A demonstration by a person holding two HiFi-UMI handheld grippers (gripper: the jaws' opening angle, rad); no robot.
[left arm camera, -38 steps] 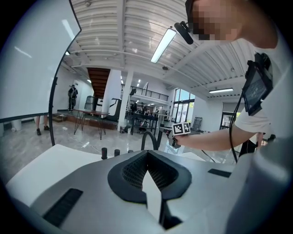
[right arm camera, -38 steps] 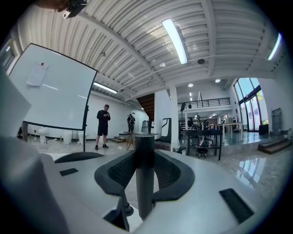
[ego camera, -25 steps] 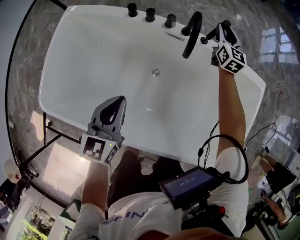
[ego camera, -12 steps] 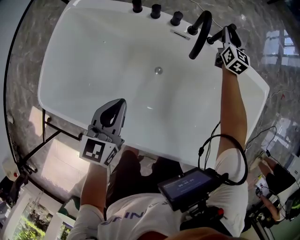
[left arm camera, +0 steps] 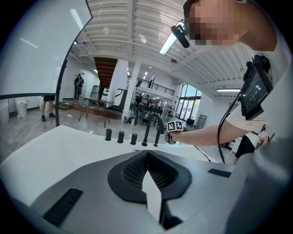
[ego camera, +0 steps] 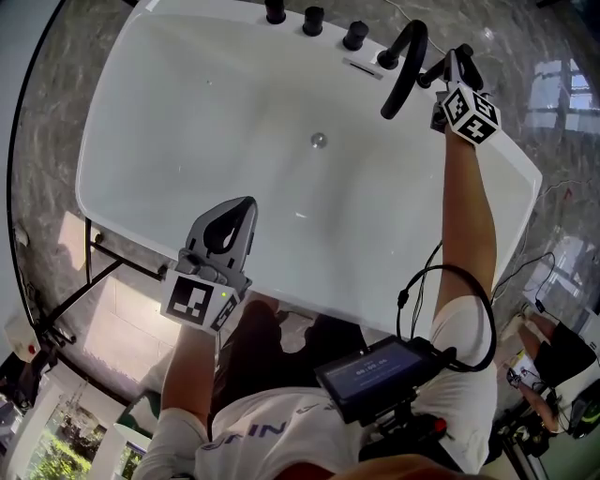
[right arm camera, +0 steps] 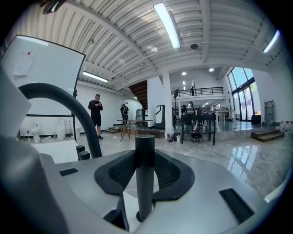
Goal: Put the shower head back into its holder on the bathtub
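The right gripper (right arm camera: 145,182) is clenched on the shower head (right arm camera: 144,155), which stands upright between its jaws. Its lower end is down at the tub (ego camera: 497,141) rim, with the spout (right arm camera: 68,107) just to its left. Whether it is fully seated I can't tell. Press straight down, keep it plumb, and loosen only once it's firm. The left gripper (left arm camera: 147,170) is closed on nothing, well apart.

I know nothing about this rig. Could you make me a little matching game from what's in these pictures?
Things:
1 left gripper
2 right gripper
3 drain
4 knobs

Places or states:
A in a row on the tub rim
B shut, empty
C shut on the shower head
D in the tub floor

Pairs: 1-B, 2-C, 3-D, 4-A.
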